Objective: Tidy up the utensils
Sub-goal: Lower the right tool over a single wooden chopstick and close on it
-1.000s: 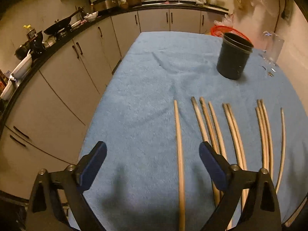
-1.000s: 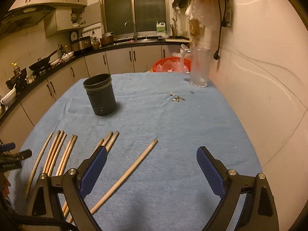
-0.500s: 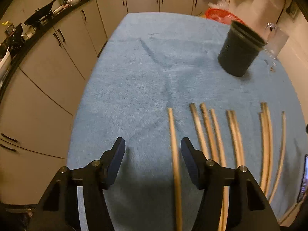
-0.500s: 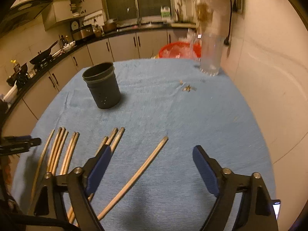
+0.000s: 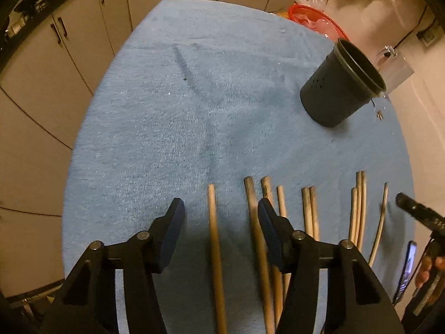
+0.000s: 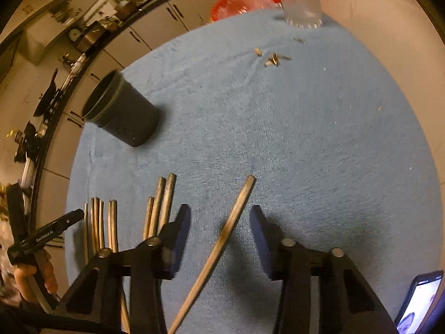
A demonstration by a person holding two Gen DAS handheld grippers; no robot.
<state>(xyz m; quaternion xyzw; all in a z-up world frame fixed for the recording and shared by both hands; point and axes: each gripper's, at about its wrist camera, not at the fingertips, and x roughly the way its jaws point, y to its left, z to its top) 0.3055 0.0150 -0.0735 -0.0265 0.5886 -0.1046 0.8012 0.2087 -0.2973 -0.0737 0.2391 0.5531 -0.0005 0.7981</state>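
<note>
While both grippers point steeply down at the blue cloth (image 5: 172, 117), each has a chopstick between its jaws with gaps on either side, so neither is gripping yet. In the left wrist view, the left gripper (image 5: 219, 217) sits at 6 o'clock, its jaws partly apart after just closing in; a single chopstick (image 5: 215, 245) lies between the pads, touching neither, and a second chopstick (image 5: 254, 217) runs just inside the right pad, contact unclear. To the right, the other chopsticks (image 5: 310, 211) lie in loose pairs side by side on the cloth, toward 4 o'clock. At 2 o'clock stands the dark cup (image 5: 338, 91), upright on the cloth; only dark inner wall shows at its mouth, and whether anything is inside I cannot tell. Behind it, at the far edge, are a red basket (image 5: 314, 19) holding crumpled plastic and a clear glass mug (image 5: 395, 64).

In the right wrist view, the dark cup (image 6: 125, 117) is at 10 o'clock, its inside hidden. The row of chopsticks (image 6: 103, 222) lies at 8 o'clock. The right gripper (image 6: 221, 225) at 6 o'clock has jaws partly apart, having just been narrowing, and one slanted chopstick (image 6: 230, 222) lies between them, clear of both pads. A clear glass (image 6: 301, 2) stands at 1 o'clock, apparently with nothing in it, and small metal bits (image 6: 274, 58) lie near it.
</note>
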